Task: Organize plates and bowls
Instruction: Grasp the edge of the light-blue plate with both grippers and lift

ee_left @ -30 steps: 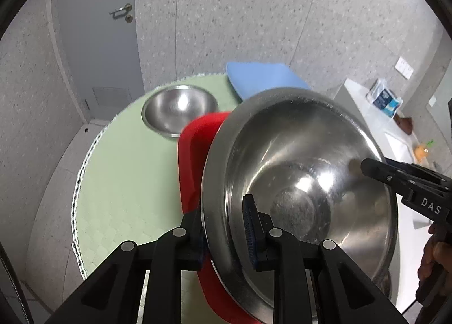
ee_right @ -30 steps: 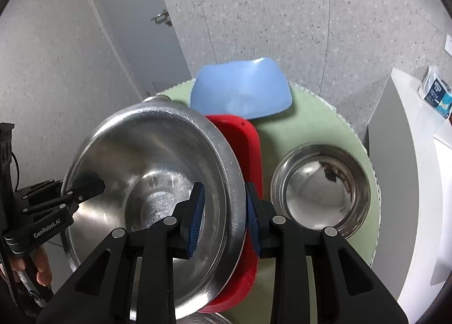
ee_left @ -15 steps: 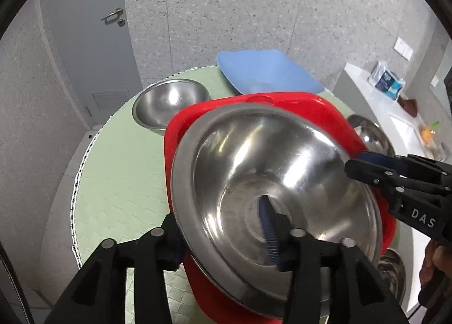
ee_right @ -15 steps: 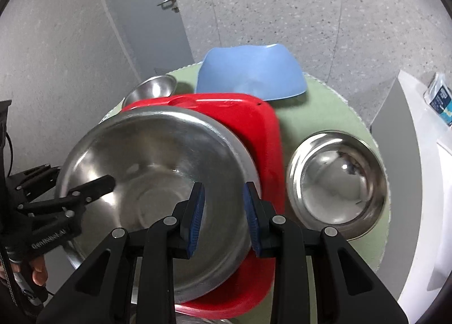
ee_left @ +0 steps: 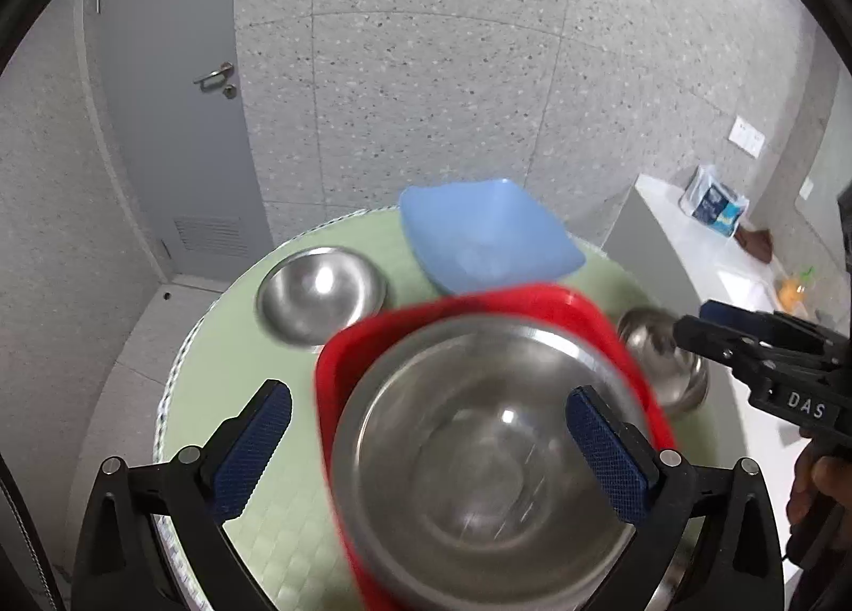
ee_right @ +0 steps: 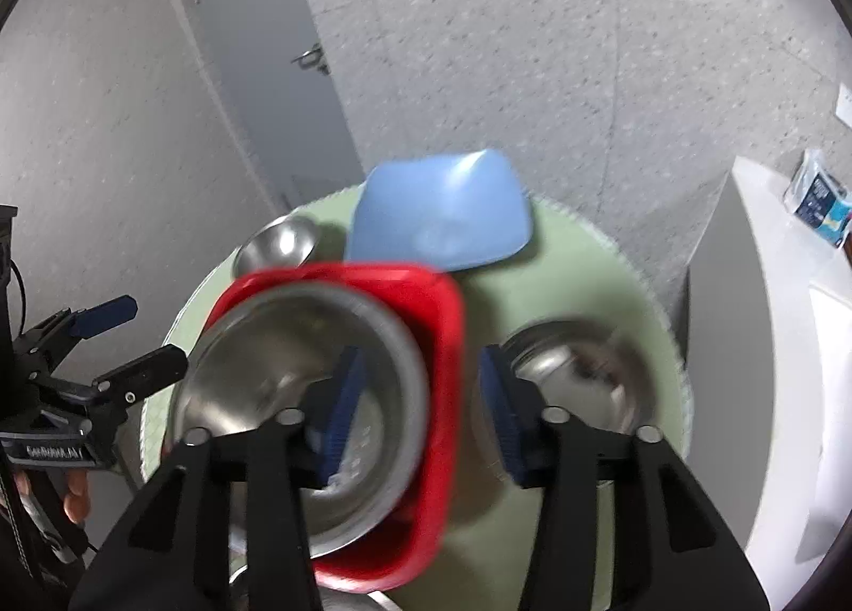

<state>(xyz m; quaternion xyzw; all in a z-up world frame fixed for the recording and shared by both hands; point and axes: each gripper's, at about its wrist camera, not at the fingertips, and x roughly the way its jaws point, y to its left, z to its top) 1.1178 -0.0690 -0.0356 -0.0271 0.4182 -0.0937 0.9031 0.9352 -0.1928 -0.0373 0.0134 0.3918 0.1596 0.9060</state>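
Now the large steel bowl (ee_left: 479, 456) sits in the red tray (ee_left: 532, 299), between open jaws.

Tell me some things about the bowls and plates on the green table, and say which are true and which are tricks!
1. The big metal bowl sits in the red plate. True.
2. The left gripper is squeezing the big bowl. False: its jaws are spread wide, clear of the rim.
3. The blue plate lies at the far side of the table. True.
4. The right gripper is shut. False: it is open.
5. Only one small metal bowl is on the table. False: one is left of the red plate, another right.
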